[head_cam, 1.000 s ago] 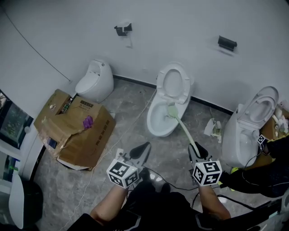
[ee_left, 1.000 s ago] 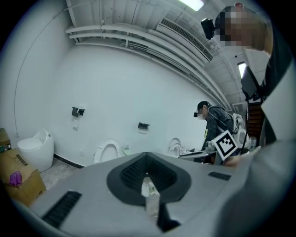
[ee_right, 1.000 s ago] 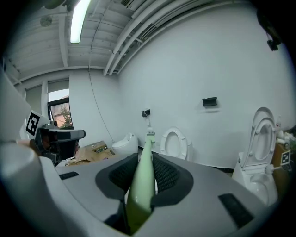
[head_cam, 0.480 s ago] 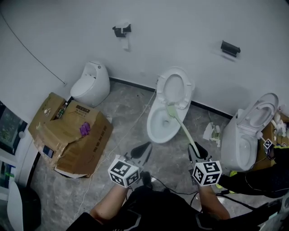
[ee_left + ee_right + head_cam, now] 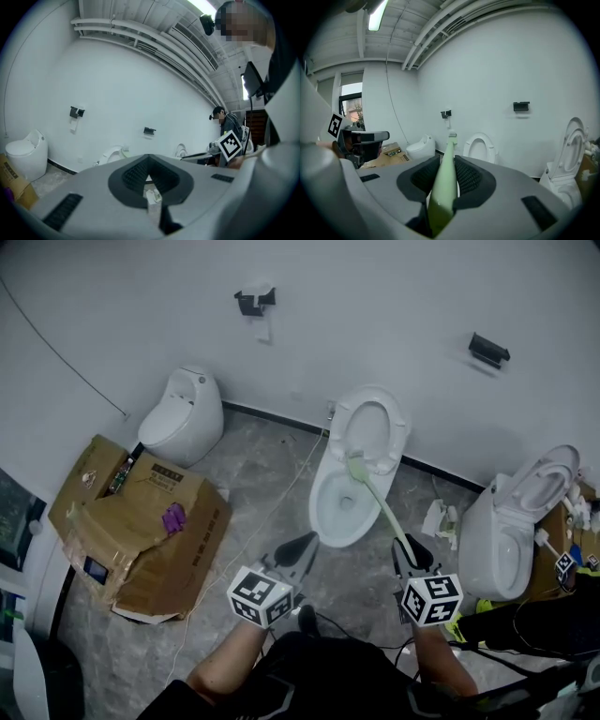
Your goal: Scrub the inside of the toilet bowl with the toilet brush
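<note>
Toilet brush [image 5: 378, 503] over white toilet bowl [image 5: 322, 513], grey marbled floor [image 5: 265, 463], white wall [image 5: 141, 306].

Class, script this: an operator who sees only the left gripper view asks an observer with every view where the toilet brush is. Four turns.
Operator: My left gripper is shut and empty. What holds the toilet brush?
Observer: The right gripper is clamped on its handle.
Operator: Where is the brush head?
Observer: In the head view it sits at the back of the middle toilet bowl, just below the raised seat.
</note>
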Demonstrator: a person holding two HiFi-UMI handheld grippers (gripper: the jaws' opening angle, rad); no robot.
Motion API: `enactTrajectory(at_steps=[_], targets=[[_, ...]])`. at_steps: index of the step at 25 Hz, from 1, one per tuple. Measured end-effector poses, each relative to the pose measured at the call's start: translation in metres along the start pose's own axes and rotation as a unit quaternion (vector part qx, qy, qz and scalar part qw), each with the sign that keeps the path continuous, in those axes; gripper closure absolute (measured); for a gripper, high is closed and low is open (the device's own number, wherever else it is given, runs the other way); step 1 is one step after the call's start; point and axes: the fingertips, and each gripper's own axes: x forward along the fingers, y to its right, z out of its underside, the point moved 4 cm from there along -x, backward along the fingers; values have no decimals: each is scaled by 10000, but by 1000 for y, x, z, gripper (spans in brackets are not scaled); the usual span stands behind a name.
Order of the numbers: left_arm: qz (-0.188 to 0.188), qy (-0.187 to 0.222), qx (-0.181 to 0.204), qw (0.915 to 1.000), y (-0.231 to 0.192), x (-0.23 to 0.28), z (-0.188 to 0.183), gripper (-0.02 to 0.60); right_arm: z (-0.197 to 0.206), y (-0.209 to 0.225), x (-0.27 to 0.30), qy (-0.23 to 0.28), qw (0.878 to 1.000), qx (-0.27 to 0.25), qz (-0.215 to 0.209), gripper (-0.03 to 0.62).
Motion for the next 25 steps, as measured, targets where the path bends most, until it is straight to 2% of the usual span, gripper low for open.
enactTrajectory(at_steps=[8, 13, 25], targets=[[108, -5, -56, 9999, -38, 9, -1, 574, -9, -9, 25, -56, 9998, 51, 186, 488], [222, 12, -63, 9997, -44, 17, -1, 574, -10, -4, 37, -131, 9998, 42, 168, 488], [-264, -173, -116, 9994, -54, 81, -2, 574, -22, 55, 77, -207, 9997, -1, -131, 488]])
